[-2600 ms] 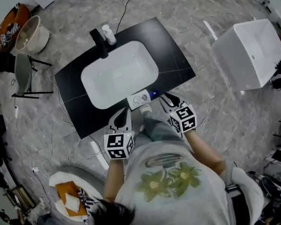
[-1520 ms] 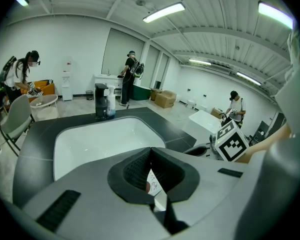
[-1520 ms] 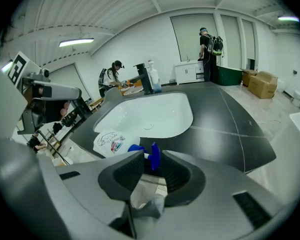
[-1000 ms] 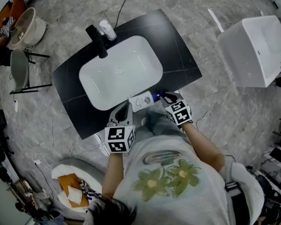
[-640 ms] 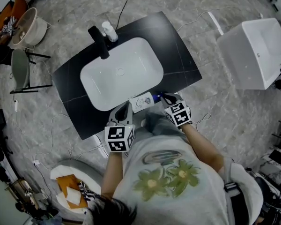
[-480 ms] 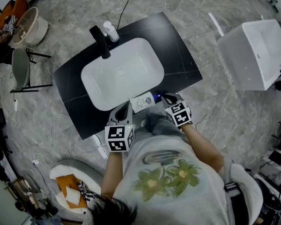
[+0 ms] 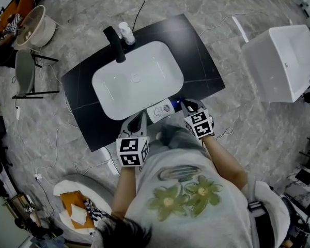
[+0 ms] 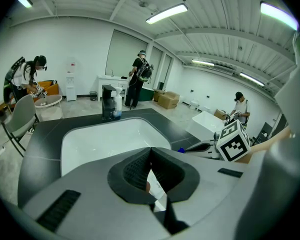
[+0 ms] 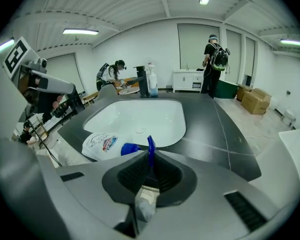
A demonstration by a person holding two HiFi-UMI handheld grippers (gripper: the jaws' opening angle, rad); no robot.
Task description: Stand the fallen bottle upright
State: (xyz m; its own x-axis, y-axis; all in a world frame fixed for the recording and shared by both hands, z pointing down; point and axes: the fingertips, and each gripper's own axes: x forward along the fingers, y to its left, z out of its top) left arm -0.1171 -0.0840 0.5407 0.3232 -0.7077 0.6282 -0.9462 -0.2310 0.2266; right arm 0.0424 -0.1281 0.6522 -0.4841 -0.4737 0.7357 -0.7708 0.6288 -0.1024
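Note:
The fallen bottle [image 7: 159, 110], white with a blue cap [image 7: 174, 104], lies on its side at the near edge of the black counter [image 7: 199, 61]. In the right gripper view the bottle [image 9: 100, 144] lies just left of my jaws, its cap [image 9: 131, 148] close to them. My right gripper [image 7: 185, 105] [image 9: 150, 156] is shut, with a thin blue strip at the seam of its tips. My left gripper [image 7: 139, 119] [image 8: 150, 150] is shut too, just to the near left of the bottle's base. A sliver of the bottle [image 8: 157, 184] shows behind its jaws.
A white sink basin [image 7: 137, 79] fills the counter's middle, with a black faucet [image 7: 113, 43] and a white dispenser [image 7: 126, 32] behind it. On the floor are a white tub [image 7: 281, 61] at the right, a chair [image 7: 26, 74] at the left, and cables.
My right gripper has come forward and left until its tips are by the blue cap. The left gripper has edged slightly forward. The bottle still lies on its side.

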